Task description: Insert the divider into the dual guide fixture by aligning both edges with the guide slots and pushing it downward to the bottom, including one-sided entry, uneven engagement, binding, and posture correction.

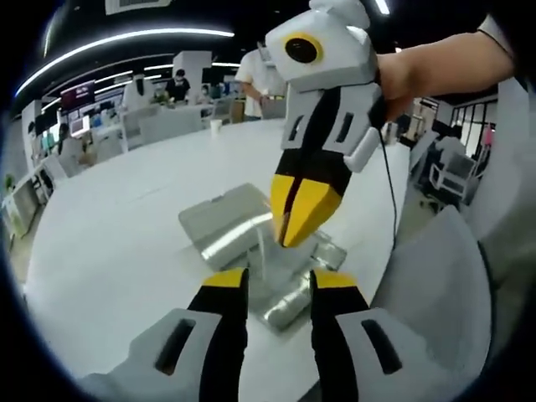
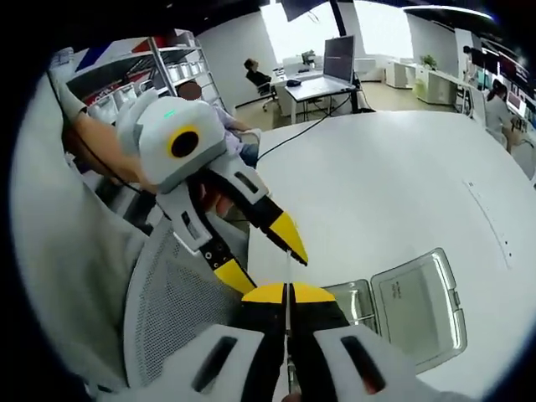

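The divider (image 2: 287, 270) is a thin clear sheet, seen edge-on between the jaws of my right gripper (image 2: 288, 293), which is shut on it. In the left gripper view the right gripper (image 1: 289, 228) hangs point-down over the guide fixture (image 1: 289, 289), and the clear sheet (image 1: 265, 249) reaches down toward it. The fixture is a clear, shiny box-like piece on the white table (image 1: 126, 226); it also appears as the fixture (image 2: 356, 303) just right of my jaws. My left gripper (image 1: 280, 280) stands open just short of the fixture, holding nothing; the left gripper (image 2: 264, 258) enters from the left, its open jaws either side of the sheet.
A flat grey panel (image 1: 219, 219) lies joined to the fixture, the same panel (image 2: 417, 303) at lower right. A mesh-backed chair (image 2: 180, 306) stands by the table edge. People work at desks far behind. The table's far side is bare white.
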Demonstrator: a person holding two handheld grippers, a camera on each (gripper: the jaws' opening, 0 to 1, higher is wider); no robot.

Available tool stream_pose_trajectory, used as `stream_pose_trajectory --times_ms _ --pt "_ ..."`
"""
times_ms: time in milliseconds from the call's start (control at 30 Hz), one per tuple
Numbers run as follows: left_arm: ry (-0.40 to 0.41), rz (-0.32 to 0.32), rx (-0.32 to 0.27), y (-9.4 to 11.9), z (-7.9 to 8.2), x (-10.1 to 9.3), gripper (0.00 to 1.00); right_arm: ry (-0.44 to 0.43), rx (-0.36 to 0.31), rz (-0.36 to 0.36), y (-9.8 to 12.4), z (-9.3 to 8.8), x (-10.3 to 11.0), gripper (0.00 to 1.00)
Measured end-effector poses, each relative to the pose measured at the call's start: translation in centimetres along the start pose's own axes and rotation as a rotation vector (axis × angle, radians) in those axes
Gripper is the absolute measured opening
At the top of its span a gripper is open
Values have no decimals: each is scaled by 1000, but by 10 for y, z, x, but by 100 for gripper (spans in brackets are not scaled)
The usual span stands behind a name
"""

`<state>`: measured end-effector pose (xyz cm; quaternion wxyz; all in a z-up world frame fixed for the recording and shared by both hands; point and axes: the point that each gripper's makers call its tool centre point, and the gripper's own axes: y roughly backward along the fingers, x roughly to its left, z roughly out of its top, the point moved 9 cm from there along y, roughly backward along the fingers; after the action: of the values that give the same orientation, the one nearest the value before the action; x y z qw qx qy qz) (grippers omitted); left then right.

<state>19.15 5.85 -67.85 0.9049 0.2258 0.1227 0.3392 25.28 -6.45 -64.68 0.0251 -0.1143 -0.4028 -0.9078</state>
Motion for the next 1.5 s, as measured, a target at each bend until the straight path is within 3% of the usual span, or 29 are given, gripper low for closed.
stream_pose_trajectory --times_ms 333,967,1500 --pt "-30 -35 4 -2 1 -1 7 59 16 34 1 0 5 0" --pt "-58 -198 18 -3 -7 -9 0 215 72 129 -2 -8 13 0" --pt "-98 -244 57 -5 -4 -11 0 288 161 131 -4 -3 15 0"
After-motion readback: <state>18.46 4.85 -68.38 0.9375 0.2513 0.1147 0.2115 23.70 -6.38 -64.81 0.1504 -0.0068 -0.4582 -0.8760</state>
